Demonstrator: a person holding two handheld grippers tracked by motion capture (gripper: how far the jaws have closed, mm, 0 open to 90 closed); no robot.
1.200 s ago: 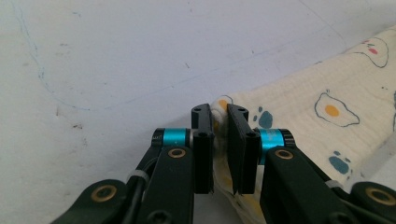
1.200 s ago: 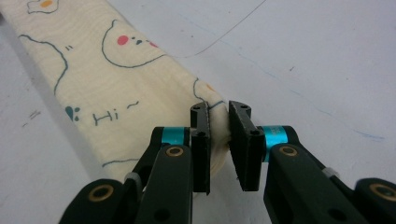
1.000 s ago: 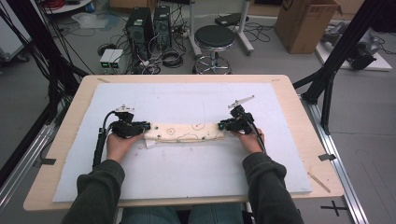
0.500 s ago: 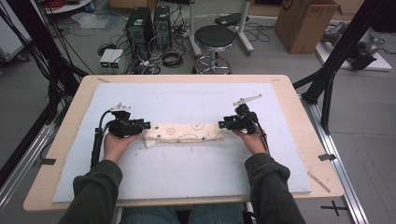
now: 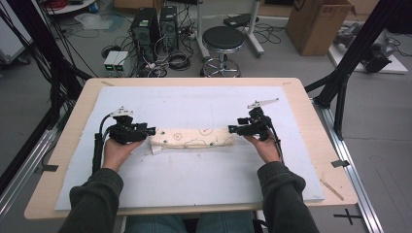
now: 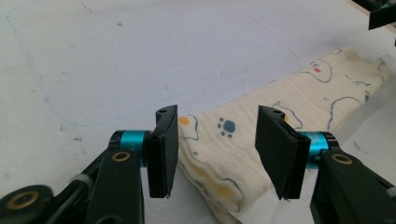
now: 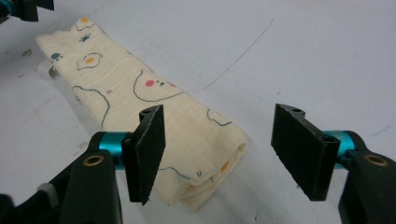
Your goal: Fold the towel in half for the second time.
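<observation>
A cream cloth (image 5: 192, 138) printed with small cartoon figures lies folded into a long narrow strip across the white mat (image 5: 194, 104). My left gripper (image 5: 151, 131) is at the cloth's left end, a little above it. Its jaws have just been opening and stand apart over the cloth end (image 6: 219, 154) without pressing on it. My right gripper (image 5: 231, 129) is at the strip's right end. Its jaws have also just been opening, and the folded end (image 7: 205, 154) lies loose between them.
The mat covers a wooden table (image 5: 311, 111). On the floor behind the table stand a black stool (image 5: 222, 41), two computer towers (image 5: 155, 26) with cables, and a cardboard box (image 5: 316, 24). Black frame struts (image 5: 350, 68) rise at the table's right and left.
Both grippers have let go of the cloth ends and their jaws have spread. The left gripper has lifted slightly. The cloth lies flat in the same place.
</observation>
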